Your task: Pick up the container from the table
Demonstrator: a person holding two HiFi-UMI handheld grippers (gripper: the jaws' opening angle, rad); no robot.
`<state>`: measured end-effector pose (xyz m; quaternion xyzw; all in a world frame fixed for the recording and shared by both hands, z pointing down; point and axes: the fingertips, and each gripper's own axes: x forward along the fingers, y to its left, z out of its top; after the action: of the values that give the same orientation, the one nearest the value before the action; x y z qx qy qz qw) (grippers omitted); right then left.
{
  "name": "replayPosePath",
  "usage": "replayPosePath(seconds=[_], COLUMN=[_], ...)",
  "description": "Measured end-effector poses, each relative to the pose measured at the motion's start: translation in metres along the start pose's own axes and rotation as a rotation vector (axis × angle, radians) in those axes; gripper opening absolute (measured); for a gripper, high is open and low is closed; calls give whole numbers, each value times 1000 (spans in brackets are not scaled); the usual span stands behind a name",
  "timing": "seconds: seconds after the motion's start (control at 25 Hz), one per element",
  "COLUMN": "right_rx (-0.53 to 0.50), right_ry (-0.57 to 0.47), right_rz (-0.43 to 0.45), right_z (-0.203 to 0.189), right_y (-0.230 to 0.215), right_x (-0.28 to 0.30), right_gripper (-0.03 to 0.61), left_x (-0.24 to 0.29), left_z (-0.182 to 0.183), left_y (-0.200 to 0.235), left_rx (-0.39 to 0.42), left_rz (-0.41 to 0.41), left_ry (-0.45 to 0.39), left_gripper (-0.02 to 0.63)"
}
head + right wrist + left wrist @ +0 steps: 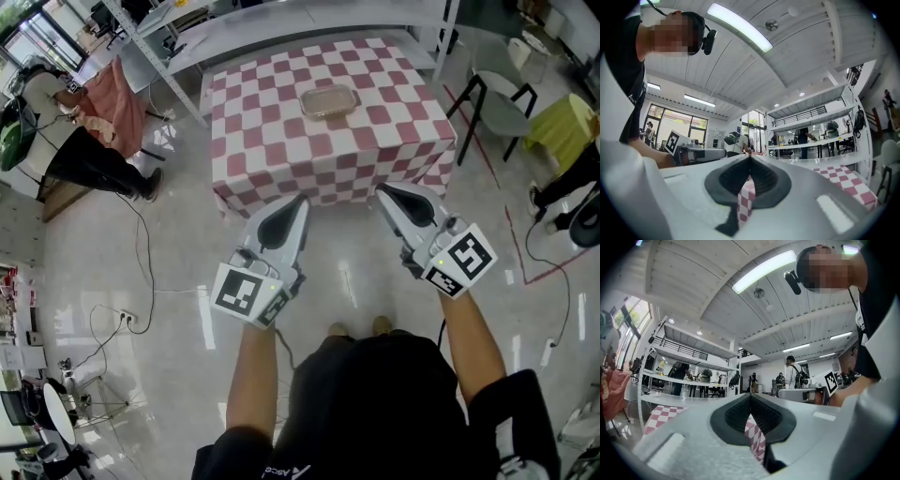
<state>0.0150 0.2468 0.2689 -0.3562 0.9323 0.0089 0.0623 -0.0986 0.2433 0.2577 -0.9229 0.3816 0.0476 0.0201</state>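
Both my grippers, left and right, closed and empty, short of table's near edge; container lies beyond, long axis crosswise, about equidistant.

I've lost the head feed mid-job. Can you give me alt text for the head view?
A clear rectangular plastic container sits alone, untouched, towards the far side of a table covered in a red-and-white checked cloth. The grey left gripper and right gripper are both shut and empty, held side by side short of the table's near edge, above a glossy pale floor.
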Motion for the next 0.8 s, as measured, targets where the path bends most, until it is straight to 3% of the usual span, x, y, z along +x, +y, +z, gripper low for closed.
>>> replayPosePath(seconds=[0.36,0.8], right_rx=[-22,-37], right_ry=[6,2], right_rz=[-50,-61], right_z=[-2,-13], right_y=[18,-21], right_x=[25,52], right_gripper=[3,3], left_x=[-20,13], left_z=[3,-9], left_y=[37,70], left_rx=[-2,-6], left_rz=[-37,-50], left_ry=[-18,-14], left_gripper=[9,9])
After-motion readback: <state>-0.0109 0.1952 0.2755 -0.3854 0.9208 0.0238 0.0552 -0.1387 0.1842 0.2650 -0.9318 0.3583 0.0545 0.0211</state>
